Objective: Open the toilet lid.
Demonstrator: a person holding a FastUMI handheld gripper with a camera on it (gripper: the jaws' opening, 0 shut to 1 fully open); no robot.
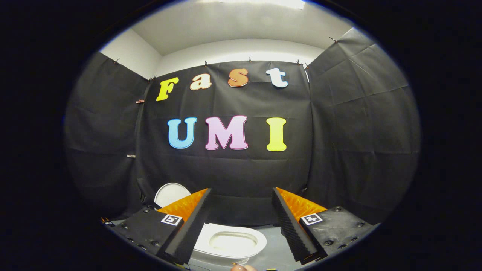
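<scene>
A small white toilet stands on the grey floor below the gripper. Its seat ring (229, 241) with the open bowl shows low between the two fingers. The white rounded lid (169, 194) stands raised at the far left side of the bowl, partly hidden behind the left finger (188, 222). My gripper (241, 190) is open, its fingers spread wide with nothing between them. It hangs above the toilet and touches neither the seat nor the lid.
Black cloth walls (357, 131) close the booth at the back and on both sides. The grey floor (273, 250) shows to the right of the bowl. Part of a person's finger (241, 268) shows just below the toilet.
</scene>
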